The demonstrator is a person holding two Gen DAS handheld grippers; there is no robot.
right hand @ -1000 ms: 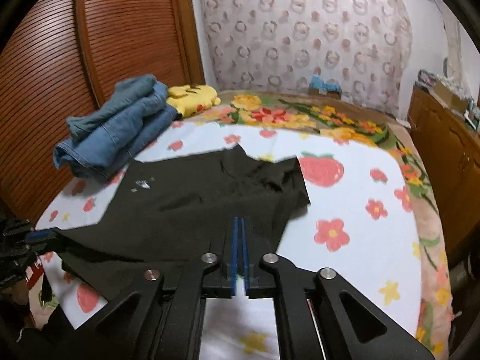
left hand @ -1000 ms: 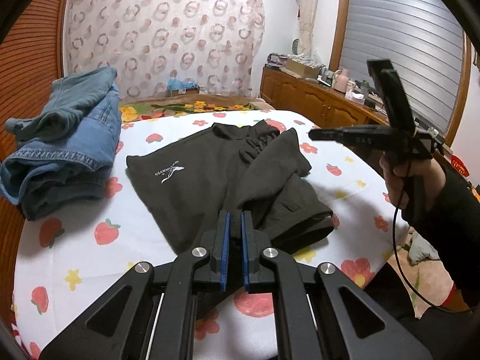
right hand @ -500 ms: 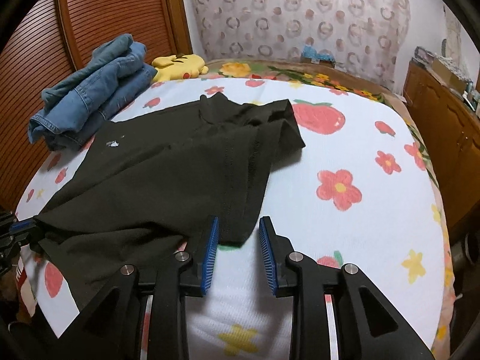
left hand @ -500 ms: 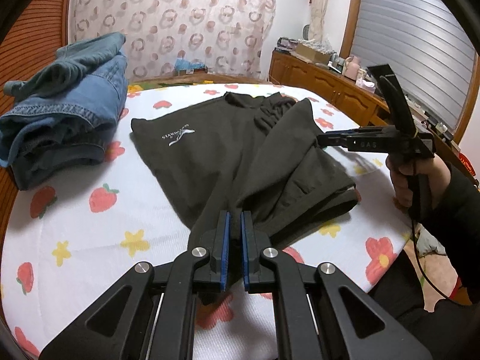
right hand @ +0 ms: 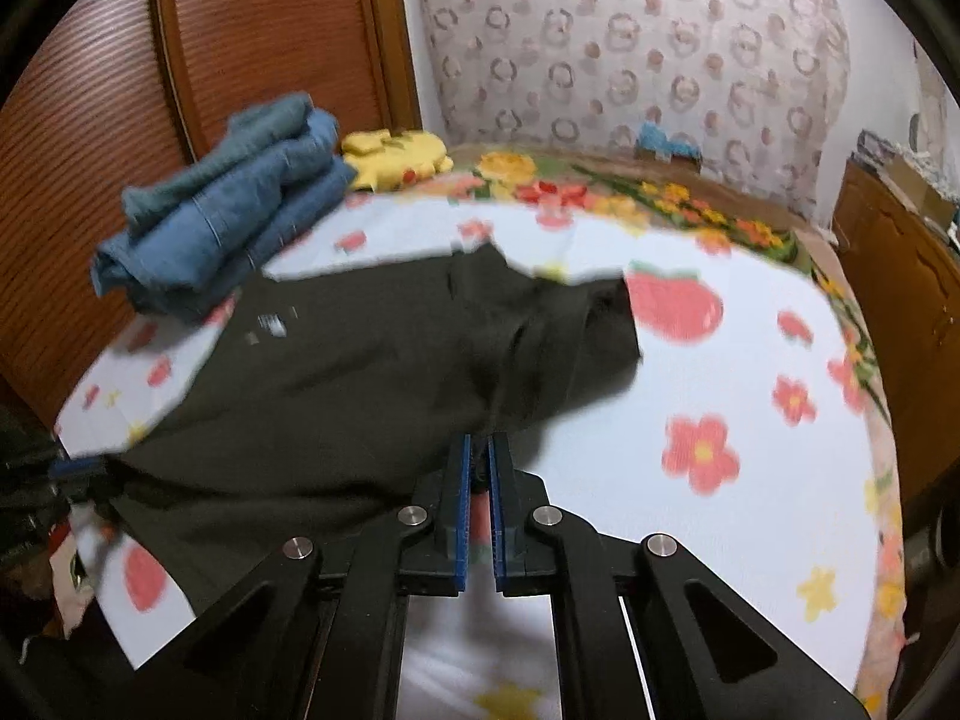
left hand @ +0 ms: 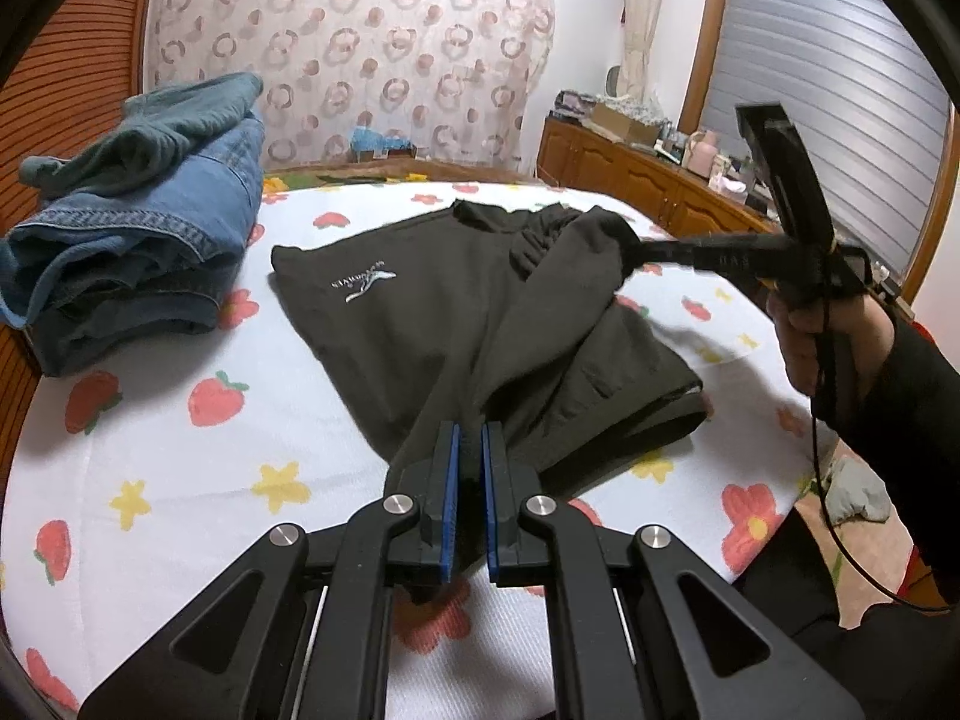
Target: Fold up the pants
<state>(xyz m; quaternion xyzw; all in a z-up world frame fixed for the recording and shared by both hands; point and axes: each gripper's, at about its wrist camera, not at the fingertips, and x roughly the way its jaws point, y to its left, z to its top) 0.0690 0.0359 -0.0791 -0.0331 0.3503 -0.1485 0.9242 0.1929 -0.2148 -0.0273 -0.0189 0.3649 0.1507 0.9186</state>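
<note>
Black pants (left hand: 456,300) with a small white logo lie on the bed's flowered sheet (left hand: 180,456), one side folded over. My left gripper (left hand: 471,450) is shut on the pants' near end. My right gripper (right hand: 478,462) is shut on a raised edge of the pants (right hand: 360,372) near their waist end. In the left wrist view the right gripper (left hand: 654,252) holds that fold lifted above the sheet at the far right. The right wrist view is blurred.
A stack of folded blue jeans (left hand: 138,210) sits at the bed's far left, also in the right wrist view (right hand: 228,204). A yellow plush toy (right hand: 396,156) lies behind it. A wooden cabinet (left hand: 648,192) lines the right wall.
My right gripper was open beside the pants' edge half a second ago; it has shut on the fabric and lifted it. My left gripper stays shut on the pants.
</note>
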